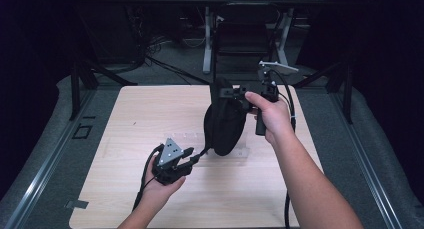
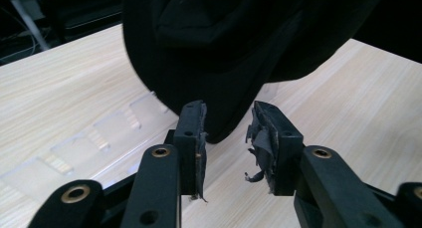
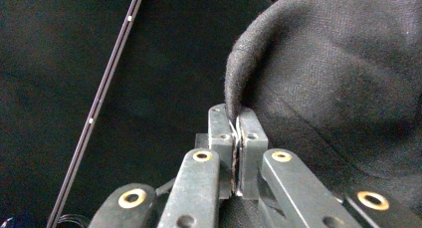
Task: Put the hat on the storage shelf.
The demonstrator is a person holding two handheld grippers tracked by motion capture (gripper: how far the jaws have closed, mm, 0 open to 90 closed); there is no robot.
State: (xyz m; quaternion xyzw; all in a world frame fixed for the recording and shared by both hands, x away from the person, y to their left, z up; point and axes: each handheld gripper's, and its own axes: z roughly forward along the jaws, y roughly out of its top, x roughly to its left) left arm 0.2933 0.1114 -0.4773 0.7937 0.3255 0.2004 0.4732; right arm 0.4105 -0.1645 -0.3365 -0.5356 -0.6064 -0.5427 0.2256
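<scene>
A black fabric item (image 1: 225, 121), soft and pouch-like, hangs above the middle of the light wooden table (image 1: 145, 109). My right gripper (image 1: 228, 92) is shut on its upper edge; in the right gripper view the jaws (image 3: 236, 116) pinch a fold of the cloth (image 3: 338, 63). My left gripper (image 1: 199, 154) stands open just left of and below the item's lower end. In the left gripper view the open jaws (image 2: 226, 117) flank the bottom of the fabric (image 2: 224, 44) without closing on it. The worn pads (image 2: 263, 138) are frayed.
A clear plastic tray (image 1: 189, 138) lies flat on the table under the hanging item, also visible as the clear tray (image 2: 99, 138). Beyond the far edge stand a dark chair (image 1: 242, 39) and white desk legs (image 1: 206, 39). Cables trail off the table's near edge.
</scene>
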